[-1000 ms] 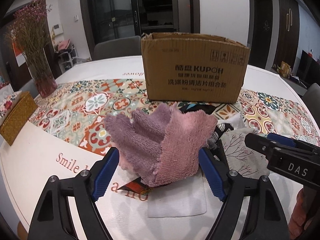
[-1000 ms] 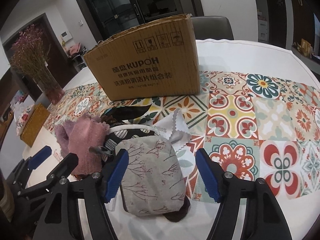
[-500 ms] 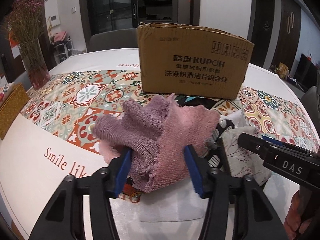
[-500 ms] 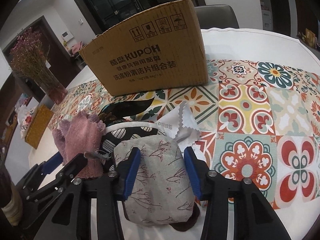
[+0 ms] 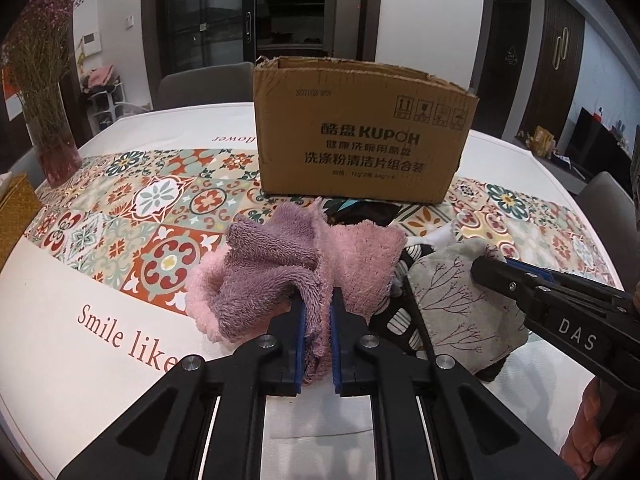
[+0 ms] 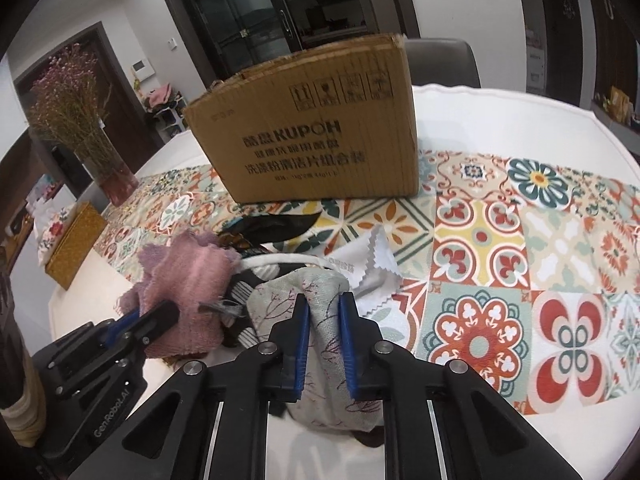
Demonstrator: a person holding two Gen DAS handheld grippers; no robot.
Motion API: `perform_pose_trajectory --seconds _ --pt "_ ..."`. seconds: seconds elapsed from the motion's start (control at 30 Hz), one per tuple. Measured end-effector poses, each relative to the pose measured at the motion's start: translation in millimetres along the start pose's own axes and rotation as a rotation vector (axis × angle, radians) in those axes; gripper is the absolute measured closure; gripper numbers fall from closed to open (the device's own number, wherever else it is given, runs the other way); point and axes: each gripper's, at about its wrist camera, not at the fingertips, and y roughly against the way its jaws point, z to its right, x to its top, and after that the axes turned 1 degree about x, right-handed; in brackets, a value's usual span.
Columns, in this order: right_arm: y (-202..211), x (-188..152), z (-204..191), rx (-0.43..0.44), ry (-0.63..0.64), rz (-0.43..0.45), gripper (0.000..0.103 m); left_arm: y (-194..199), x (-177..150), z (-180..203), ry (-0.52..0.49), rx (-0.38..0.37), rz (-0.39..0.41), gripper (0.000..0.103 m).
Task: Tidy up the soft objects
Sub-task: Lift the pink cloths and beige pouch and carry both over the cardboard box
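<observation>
My left gripper point(image 5: 317, 310) is shut on a fluffy pink and purple towel point(image 5: 276, 264), bunched up in front of it; the towel also shows in the right wrist view point(image 6: 188, 280). My right gripper point(image 6: 323, 312) is shut on a grey fabric pouch with a branch print point(image 6: 280, 300), which also shows in the left wrist view point(image 5: 456, 300). An open brown cardboard box point(image 5: 360, 136) marked KUPOH stands behind the pile on the patterned runner. A black and white patterned cloth point(image 6: 256, 280) lies between towel and pouch.
A white zigzag-edged cloth point(image 6: 376, 264) and a dark cloth point(image 6: 280, 224) lie before the box point(image 6: 320, 136). A vase of dried pink flowers point(image 5: 44, 92) and a woven yellow box point(image 6: 74, 244) stand at the left. A white cloth point(image 5: 320, 428) lies under my left gripper.
Both grippers have closed from wide open: the left onto the pink and purple towel, the right onto the grey pouch. Both objects are now pinched and bunched.
</observation>
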Motion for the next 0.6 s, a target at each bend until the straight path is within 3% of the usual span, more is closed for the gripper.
perform_pose_trajectory --seconds 0.6 --pt "49 19 -20 -0.046 -0.008 0.092 0.088 56 37 -5 -0.034 -0.062 0.143 0.092"
